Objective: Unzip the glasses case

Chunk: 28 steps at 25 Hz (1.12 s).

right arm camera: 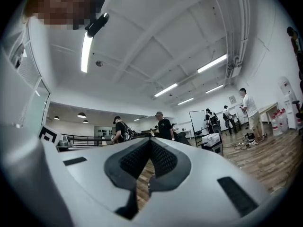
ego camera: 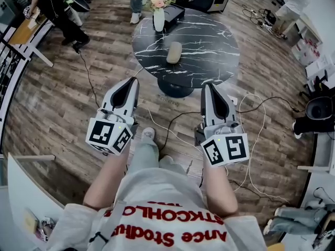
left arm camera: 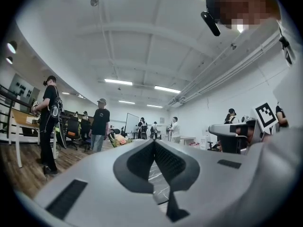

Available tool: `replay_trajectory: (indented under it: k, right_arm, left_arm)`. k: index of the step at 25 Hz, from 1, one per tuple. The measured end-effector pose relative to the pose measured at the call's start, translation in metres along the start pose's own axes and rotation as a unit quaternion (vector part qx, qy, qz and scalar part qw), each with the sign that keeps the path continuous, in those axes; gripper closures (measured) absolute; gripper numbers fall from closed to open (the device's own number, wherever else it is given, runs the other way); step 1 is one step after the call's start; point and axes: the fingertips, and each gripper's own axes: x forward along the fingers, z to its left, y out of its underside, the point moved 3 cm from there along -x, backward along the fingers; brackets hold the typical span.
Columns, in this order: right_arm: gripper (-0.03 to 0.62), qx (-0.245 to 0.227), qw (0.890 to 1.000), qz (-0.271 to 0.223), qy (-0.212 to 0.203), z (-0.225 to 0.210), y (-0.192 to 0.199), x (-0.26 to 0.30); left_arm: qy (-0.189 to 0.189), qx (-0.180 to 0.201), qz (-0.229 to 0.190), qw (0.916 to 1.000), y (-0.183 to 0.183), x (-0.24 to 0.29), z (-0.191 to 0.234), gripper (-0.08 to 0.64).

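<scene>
A beige oval glasses case (ego camera: 174, 52) lies closed near the middle of a round black marble table (ego camera: 209, 56) in the head view. My left gripper (ego camera: 135, 80) is held in front of the table's near edge on the left, well short of the case, jaws shut with nothing between them. My right gripper (ego camera: 207, 86) hovers level with it on the right, also shut and empty. In the left gripper view the left gripper (left arm camera: 154, 141) points out over the table and its tips meet. The right gripper view shows the right gripper (right arm camera: 150, 140) with tips together over the wooden floor.
A white vase of flowers (ego camera: 158, 15) and a dark box (ego camera: 176, 12) stand at the table's far edge. Cables (ego camera: 172, 127) trail over the wooden floor under the grippers. People (ego camera: 60, 12) stand at the far left, a desk (ego camera: 23, 33) beside them. A black chair (ego camera: 319, 111) is at the right.
</scene>
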Motion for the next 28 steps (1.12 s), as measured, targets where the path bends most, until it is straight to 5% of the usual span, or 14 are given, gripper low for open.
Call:
replay_trajectory:
  k: [28]
  right_arm:
    - [0.575,-0.033,0.997,0.009,0.063,-0.085,0.025,0.259]
  left_arm:
    - [0.094,-0.017,0.023,0.9952,0.021,0.255,0.166,0.560]
